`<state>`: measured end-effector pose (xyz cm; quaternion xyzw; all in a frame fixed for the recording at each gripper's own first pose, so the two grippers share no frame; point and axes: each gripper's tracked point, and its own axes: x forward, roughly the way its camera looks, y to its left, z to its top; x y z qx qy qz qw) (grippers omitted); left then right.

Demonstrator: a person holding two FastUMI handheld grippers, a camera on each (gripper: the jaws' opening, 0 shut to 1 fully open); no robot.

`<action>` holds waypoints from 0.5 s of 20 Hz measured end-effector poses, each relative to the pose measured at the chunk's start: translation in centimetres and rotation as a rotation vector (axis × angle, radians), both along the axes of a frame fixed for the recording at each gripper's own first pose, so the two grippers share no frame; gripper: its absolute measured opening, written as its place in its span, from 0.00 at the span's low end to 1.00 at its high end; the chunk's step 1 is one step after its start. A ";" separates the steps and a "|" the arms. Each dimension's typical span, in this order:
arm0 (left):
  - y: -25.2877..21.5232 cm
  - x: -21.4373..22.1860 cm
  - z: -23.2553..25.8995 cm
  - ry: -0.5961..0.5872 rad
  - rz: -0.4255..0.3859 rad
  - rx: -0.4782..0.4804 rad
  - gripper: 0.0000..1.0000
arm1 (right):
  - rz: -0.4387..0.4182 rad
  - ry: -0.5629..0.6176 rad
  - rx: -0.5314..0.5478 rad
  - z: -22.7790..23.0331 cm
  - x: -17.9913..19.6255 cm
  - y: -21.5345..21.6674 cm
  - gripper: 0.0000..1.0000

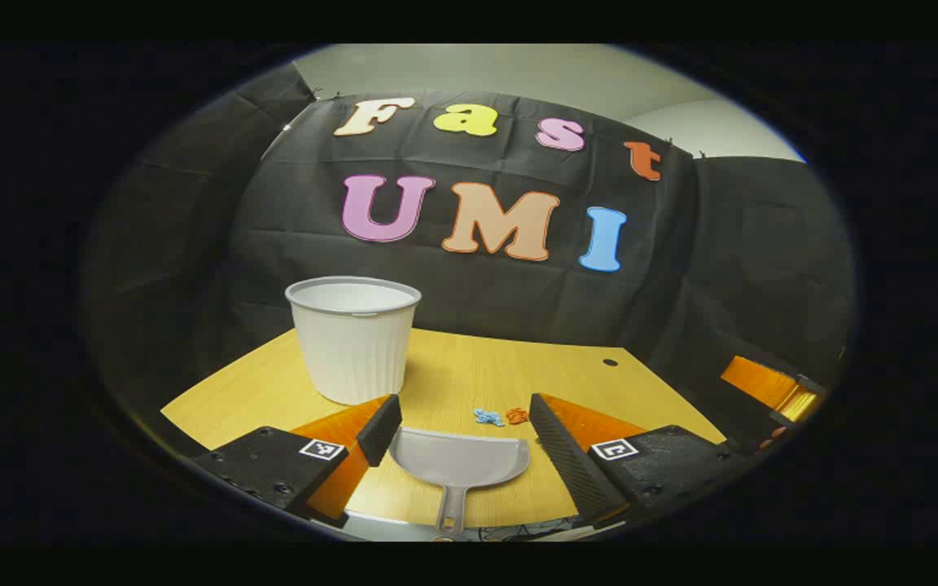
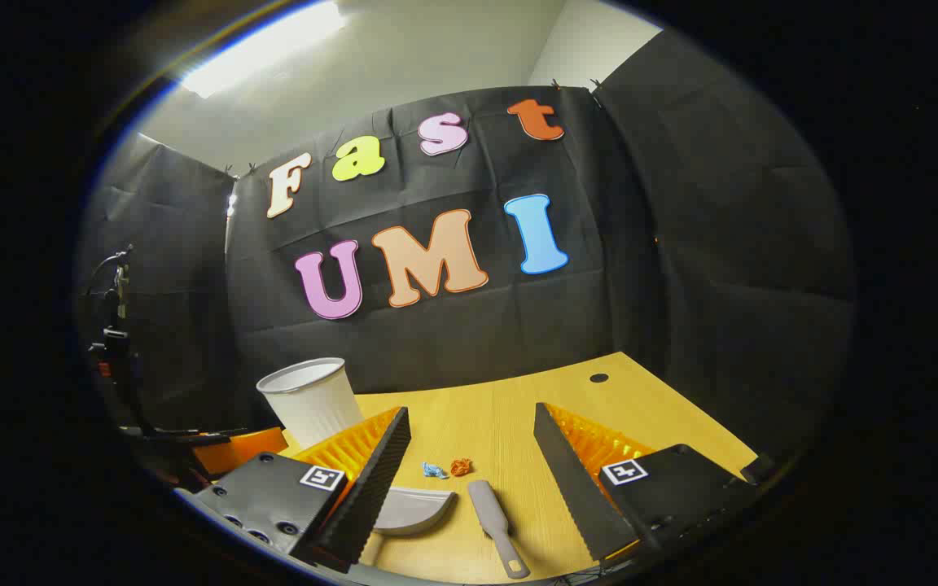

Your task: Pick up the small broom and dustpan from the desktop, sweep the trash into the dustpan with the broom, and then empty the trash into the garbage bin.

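From the right gripper view, the small broom (image 2: 495, 525) lies flat on the bench (image 2: 510, 415) at 6 o'clock, just right of the dustpan (image 2: 414, 511). In the left gripper view the dustpan's whole tray sits at 6 o'clock, its handle toward the camera. The blue scrap (image 1: 487, 417) and orange scrap (image 1: 517, 415) lie side by side just beyond it. The white bin (image 1: 353, 338) stands at 10 o'clock. The left claw (image 1: 466, 431) is spread wide, holding nothing, with the dustpan between its fingers. The right claw (image 2: 472, 456) is likewise spread wide and bare.
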<state>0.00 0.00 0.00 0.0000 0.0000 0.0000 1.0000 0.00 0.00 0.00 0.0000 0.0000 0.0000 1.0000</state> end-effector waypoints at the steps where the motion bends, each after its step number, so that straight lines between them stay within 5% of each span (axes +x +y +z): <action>1: -0.1 0.0 -0.1 0.004 -0.001 -0.003 0.94 | -0.001 -0.001 -0.002 0.1 0.0 -0.1 0.98; 10: -0.1 -0.1 -0.5 0.017 -0.005 0.021 0.93 | 0.000 0.024 0.021 -1.1 0.1 -0.2 0.98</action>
